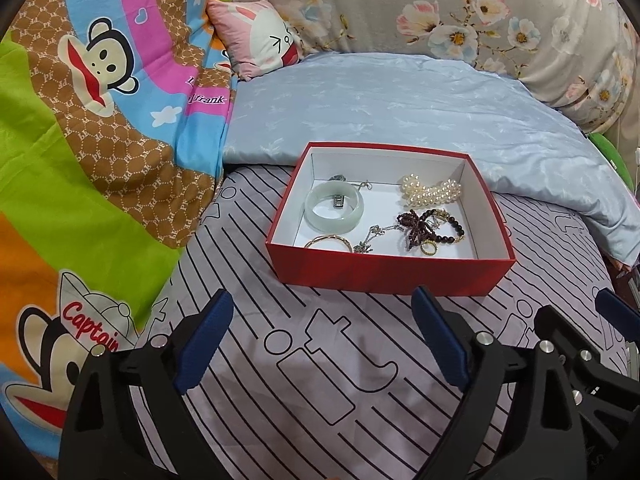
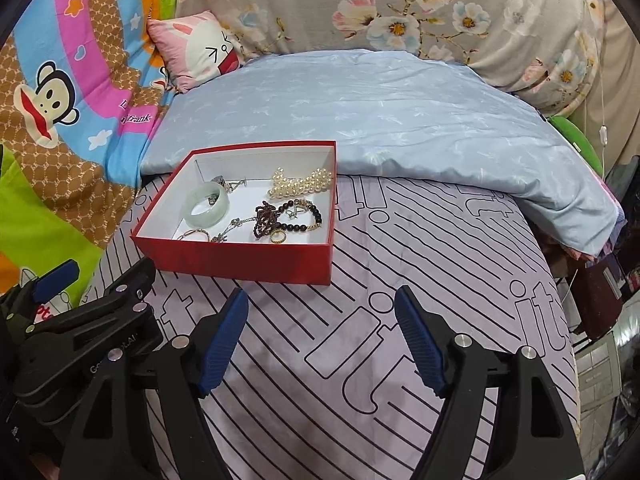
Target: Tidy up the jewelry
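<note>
A red box with a white inside stands on the lilac striped bedsheet. In it lie a pale green jade bangle, a pearl strand, dark bead bracelets, a gold bangle, a gold ring and silver chains. My left gripper is open and empty, just in front of the box. The box shows in the right wrist view too, with the bangle and pearls. My right gripper is open and empty, in front of the box's right corner.
A folded light blue quilt lies behind the box. A bright cartoon monkey blanket is piled at the left, with a small pink cushion. A grey floral duvet fills the back. The bed edge drops off at the right.
</note>
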`<state>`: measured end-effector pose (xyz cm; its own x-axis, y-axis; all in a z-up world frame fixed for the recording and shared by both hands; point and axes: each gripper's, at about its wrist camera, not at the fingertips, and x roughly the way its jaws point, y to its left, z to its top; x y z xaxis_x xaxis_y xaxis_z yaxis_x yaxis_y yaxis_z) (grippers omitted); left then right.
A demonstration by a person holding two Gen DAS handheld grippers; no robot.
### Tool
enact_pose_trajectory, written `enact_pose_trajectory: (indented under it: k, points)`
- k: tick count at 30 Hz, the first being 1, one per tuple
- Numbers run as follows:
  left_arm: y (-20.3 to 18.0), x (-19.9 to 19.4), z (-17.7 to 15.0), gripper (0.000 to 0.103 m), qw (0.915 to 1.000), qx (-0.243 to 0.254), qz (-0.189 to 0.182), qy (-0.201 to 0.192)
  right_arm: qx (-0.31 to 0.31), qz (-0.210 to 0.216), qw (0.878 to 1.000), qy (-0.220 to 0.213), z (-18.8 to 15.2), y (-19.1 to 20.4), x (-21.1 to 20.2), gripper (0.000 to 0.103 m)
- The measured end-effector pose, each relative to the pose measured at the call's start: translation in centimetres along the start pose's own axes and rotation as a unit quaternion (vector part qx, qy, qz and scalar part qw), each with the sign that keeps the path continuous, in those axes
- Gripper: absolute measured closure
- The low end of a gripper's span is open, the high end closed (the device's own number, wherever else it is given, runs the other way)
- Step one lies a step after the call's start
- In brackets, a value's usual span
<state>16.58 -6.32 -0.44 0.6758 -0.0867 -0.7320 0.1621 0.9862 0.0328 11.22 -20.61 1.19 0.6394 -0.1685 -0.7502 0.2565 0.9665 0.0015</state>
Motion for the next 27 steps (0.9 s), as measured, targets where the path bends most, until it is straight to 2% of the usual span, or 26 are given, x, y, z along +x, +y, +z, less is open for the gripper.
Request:
enact_pose_trajectory:
  k: [27]
  points:
    - [-0.11, -0.38, -0.05, 0.015, 1.0, -0.002, 0.005, 0.0, 0.008, 0.004, 1.0, -0.001, -0.27, -0.38, -0.15, 0.029]
